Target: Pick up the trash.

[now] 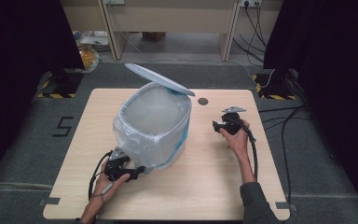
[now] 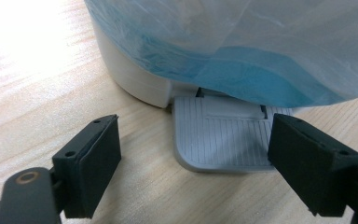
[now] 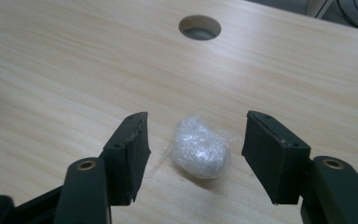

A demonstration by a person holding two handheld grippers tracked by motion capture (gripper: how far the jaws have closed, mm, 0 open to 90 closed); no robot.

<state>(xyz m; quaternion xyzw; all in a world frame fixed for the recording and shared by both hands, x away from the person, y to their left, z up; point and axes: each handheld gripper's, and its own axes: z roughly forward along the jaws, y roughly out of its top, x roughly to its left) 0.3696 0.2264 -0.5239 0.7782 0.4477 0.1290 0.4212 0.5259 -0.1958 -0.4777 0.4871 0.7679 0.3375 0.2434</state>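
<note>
Legible marks: one. A dark numeral "5" [image 1: 63, 126] stood on the grey floor mat [image 1: 23, 140], left of the wooden table [image 1: 214, 177] in the high view, drawn in angular strokes and slanted. Yellow-and-black hazard striping [image 1: 56, 95] lay on the floor at the foot of the left stand, with a matching strip [image 1: 275, 96] by the right stand; these carried no lettering. No readable brand, label or number was found on anything in the left gripper view or the right gripper view.
</note>
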